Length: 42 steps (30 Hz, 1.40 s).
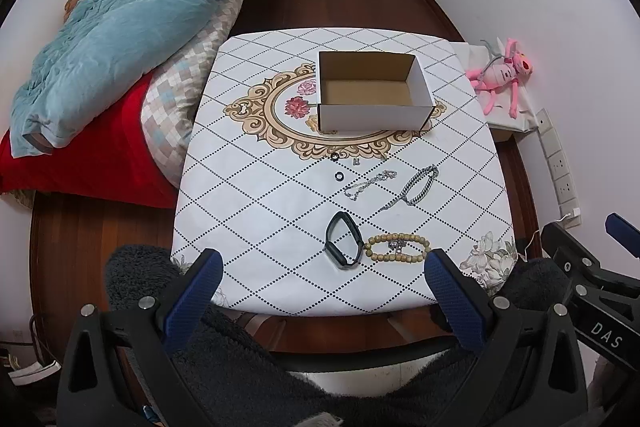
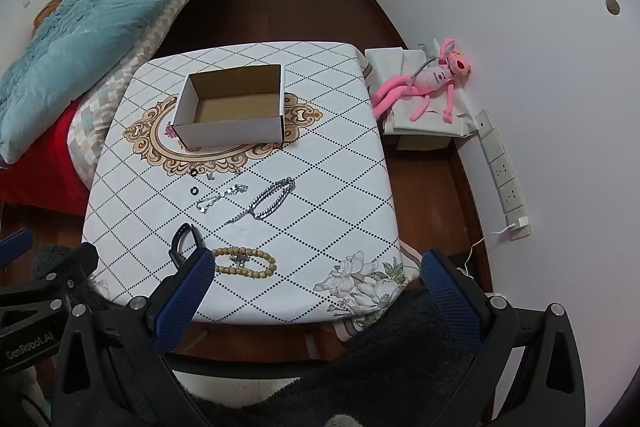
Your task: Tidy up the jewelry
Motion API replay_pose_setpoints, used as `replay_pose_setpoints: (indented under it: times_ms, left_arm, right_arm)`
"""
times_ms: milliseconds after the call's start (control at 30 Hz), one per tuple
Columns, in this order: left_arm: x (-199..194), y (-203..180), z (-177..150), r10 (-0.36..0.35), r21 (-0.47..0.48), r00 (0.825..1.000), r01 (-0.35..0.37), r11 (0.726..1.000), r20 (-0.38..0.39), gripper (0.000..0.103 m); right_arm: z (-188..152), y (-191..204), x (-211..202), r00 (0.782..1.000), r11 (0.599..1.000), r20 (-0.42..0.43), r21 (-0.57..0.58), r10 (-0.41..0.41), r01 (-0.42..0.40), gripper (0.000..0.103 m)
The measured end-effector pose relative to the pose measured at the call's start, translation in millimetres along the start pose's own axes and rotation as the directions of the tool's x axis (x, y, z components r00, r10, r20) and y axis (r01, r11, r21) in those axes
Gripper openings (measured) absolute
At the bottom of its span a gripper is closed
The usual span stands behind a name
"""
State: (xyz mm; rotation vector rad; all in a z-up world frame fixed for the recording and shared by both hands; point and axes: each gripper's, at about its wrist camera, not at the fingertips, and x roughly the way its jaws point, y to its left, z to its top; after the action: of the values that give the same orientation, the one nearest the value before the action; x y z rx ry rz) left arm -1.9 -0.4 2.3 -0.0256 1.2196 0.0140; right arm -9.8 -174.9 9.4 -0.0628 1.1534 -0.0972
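Observation:
An open, empty cardboard box (image 1: pixel 374 91) (image 2: pixel 232 107) stands at the far middle of the table (image 1: pixel 260 211) (image 2: pixel 340 187). In front of it lie two small black rings (image 1: pixel 339 176) (image 2: pixel 194 190), a thin silver chain (image 1: pixel 370 183) (image 2: pixel 222 198), a thick silver chain (image 1: pixel 418 185) (image 2: pixel 270 203), a black band (image 1: pixel 344 239) (image 2: pixel 182 241) and a wooden bead bracelet (image 1: pixel 398 247) (image 2: pixel 245 262). My left gripper (image 1: pixel 322 267) is open and empty over the table's near edge. My right gripper (image 2: pixel 314 267) is open and empty, also at the near edge.
A bed with a blue quilt (image 1: pixel 120 27) (image 2: pixel 80 23) is at the left. A pink plush toy (image 1: pixel 502 75) (image 2: pixel 424 83) lies on a low stand at the right by the wall. A power strip (image 2: pixel 504 179) hangs on the right wall.

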Motion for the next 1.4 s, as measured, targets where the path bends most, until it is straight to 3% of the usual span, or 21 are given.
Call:
replay_pose_setpoints:
  times_ms: [1400]
  left_arm:
    - [-0.3,-2.3,-1.4,0.001,0.004,1.0,-0.001,1.0,0.0,0.103]
  right_arm:
    - [1.8,1.7,-3.7,1.0,1.0,0.001,-0.002,-0.007,0.007,0.103]
